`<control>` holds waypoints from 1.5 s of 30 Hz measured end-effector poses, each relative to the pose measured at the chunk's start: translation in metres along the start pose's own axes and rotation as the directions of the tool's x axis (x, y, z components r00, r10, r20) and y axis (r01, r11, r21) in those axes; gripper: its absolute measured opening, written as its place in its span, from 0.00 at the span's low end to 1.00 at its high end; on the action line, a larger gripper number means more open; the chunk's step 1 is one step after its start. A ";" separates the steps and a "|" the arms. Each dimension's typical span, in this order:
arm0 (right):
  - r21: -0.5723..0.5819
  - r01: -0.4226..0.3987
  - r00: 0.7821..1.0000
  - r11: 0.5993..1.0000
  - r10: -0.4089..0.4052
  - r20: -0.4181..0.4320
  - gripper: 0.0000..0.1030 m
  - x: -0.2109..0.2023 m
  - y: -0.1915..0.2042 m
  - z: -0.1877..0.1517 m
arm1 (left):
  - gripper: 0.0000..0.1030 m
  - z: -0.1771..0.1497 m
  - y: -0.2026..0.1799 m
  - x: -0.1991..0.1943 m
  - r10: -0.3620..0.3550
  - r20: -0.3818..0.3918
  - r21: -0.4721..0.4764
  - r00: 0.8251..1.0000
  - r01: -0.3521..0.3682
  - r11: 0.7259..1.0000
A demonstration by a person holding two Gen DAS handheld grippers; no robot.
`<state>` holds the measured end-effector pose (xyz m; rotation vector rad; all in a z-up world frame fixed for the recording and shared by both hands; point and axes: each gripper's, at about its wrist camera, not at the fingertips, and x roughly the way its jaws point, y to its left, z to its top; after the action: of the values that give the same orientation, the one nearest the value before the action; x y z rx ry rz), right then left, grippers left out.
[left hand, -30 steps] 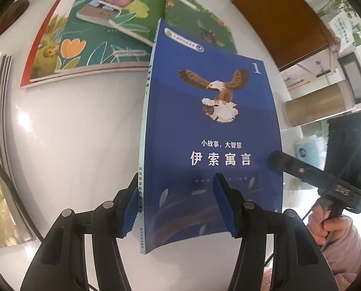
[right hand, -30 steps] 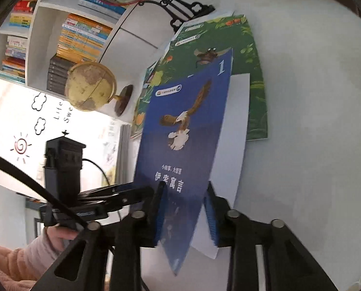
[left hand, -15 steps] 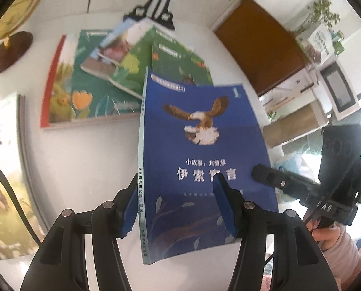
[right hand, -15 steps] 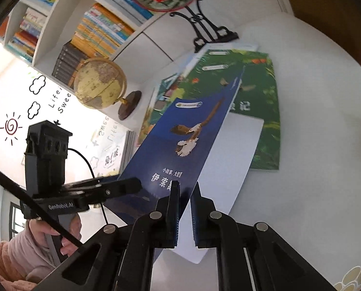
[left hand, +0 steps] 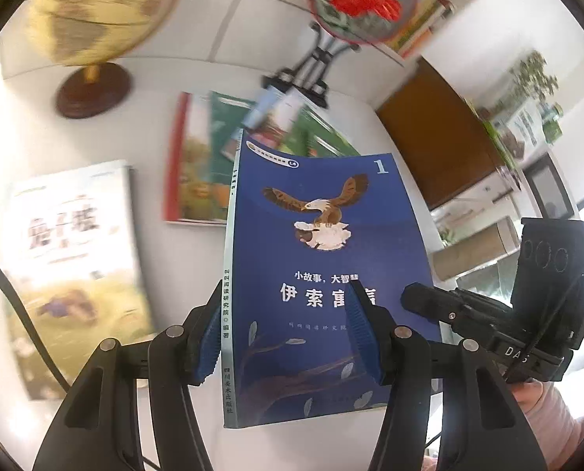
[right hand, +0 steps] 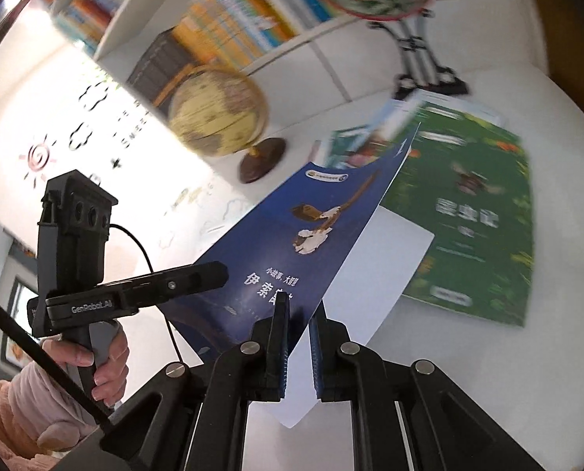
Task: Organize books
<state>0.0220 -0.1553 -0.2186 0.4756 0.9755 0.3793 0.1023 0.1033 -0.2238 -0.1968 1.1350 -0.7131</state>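
A thin blue book [left hand: 319, 259] with an eagle on its cover hangs tilted above the white table [left hand: 150, 125]. My right gripper [right hand: 299, 337] is shut on its long free edge, blue cover [right hand: 292, 235] on one side and white back on the other. In the left wrist view the right gripper [left hand: 413, 300] reaches in from the right. My left gripper [left hand: 288, 333] stands open at the book's near end, one finger beside the spine and the other in front of the cover. It also shows at the left of the right wrist view, where the left gripper [right hand: 221, 272] is held by a hand.
A green insect book [right hand: 468, 216] and overlapping green books [left hand: 209, 165] lie on the table, with a pale book [left hand: 72, 259] to the left. A globe [right hand: 217, 114], a red fan on a stand [left hand: 362, 0] and a bookshelf [right hand: 229, 19] stand behind.
The right jaws closed on the blue book's edge. Both grippers rose with the book and tilted up, so the globe, fan and shelf came into view.
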 end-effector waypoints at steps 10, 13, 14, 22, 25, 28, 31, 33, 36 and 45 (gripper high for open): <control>-0.197 -0.123 0.988 0.973 0.101 -0.117 0.10 0.080 0.095 0.017 | 0.52 -0.016 0.081 -0.075 0.168 0.122 -0.149 0.978 -0.149 0.978; -0.219 -0.149 0.983 0.964 0.121 -0.139 0.10 0.103 0.115 0.019 | 0.52 -0.019 0.098 -0.086 0.196 0.133 -0.180 0.972 -0.170 0.969; -0.226 -0.154 0.982 0.962 0.125 -0.140 0.10 0.107 0.120 0.020 | 0.52 -0.020 0.102 -0.089 0.204 0.140 -0.179 0.969 -0.178 0.968; -0.244 -0.120 0.983 0.962 0.081 -0.166 0.10 0.153 0.129 0.037 | 0.52 -0.029 0.134 -0.068 0.275 0.091 -0.193 0.957 -0.254 0.948; -0.226 -0.085 0.978 0.970 0.038 -0.207 0.11 0.176 0.121 0.035 | 0.53 -0.032 0.144 -0.057 0.286 0.056 -0.209 0.957 -0.269 0.940; -0.161 0.002 0.972 0.987 -0.039 -0.230 0.25 0.197 0.107 0.029 | 0.58 -0.033 0.144 -0.049 0.428 0.012 -0.185 0.904 -0.419 0.889; -0.087 0.066 0.948 0.994 -0.090 -0.305 0.29 0.210 0.095 0.023 | 0.60 -0.037 0.144 -0.050 0.489 0.010 -0.199 0.872 -0.478 0.856; -0.069 0.157 0.943 0.985 -0.170 -0.287 0.39 0.198 0.086 0.016 | 0.60 -0.040 0.142 -0.048 0.482 -0.007 -0.220 0.876 -0.471 0.854; -0.078 0.245 0.938 0.966 -0.257 -0.233 0.52 0.172 0.076 0.007 | 0.60 -0.045 0.136 -0.047 0.472 -0.002 -0.239 0.882 -0.458 0.856; -0.048 0.260 0.944 0.964 -0.264 -0.197 0.52 0.110 0.060 -0.005 | 0.64 -0.027 0.082 -0.034 0.372 0.019 -0.251 0.928 -0.355 0.901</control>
<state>0.0683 -0.0485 -0.2646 0.2850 1.2148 0.1993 0.1048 0.1924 -0.2500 -0.2058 1.1533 -0.2311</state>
